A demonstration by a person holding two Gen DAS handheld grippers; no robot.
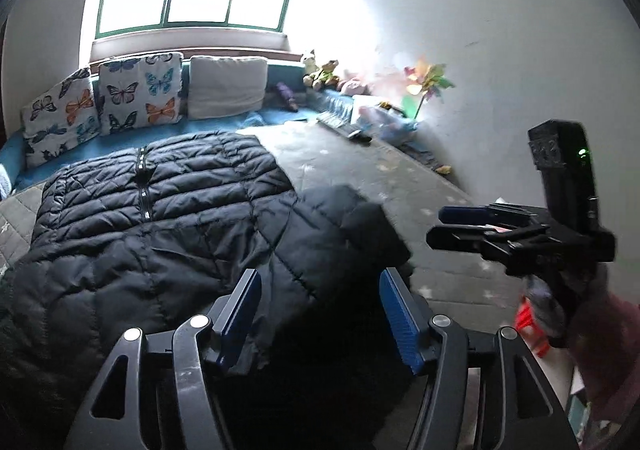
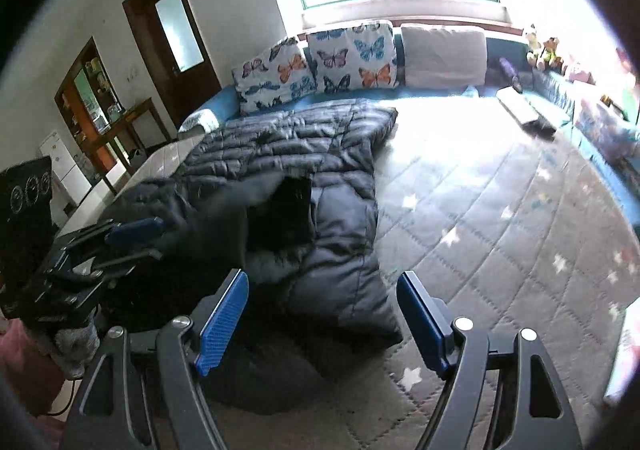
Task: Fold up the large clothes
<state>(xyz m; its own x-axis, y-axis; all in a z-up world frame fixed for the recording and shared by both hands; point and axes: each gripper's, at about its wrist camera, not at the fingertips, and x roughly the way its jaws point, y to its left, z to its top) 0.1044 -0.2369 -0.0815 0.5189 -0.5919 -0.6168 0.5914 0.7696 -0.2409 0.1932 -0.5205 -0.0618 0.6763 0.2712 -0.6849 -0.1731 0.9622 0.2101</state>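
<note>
A black quilted puffer jacket (image 1: 152, 210) lies spread on the grey quilted bed cover (image 1: 360, 166), zip side up, with a sleeve or hood part bunched toward me. My left gripper (image 1: 320, 314) is open just above the jacket's near edge. My right gripper (image 2: 322, 314) is open above the jacket's (image 2: 332, 186) near right edge and holds nothing. The right gripper also shows at the right of the left wrist view (image 1: 452, 226). The left gripper shows at the left of the right wrist view (image 2: 136, 242).
Two butterfly cushions (image 1: 136, 94) and a plain cushion (image 1: 226, 86) lean against the window side. Soft toys (image 1: 320, 70), a pinwheel (image 1: 428, 82) and bags line the right wall. A door (image 2: 172, 38) and shelves (image 2: 88, 102) stand to the left of the bed.
</note>
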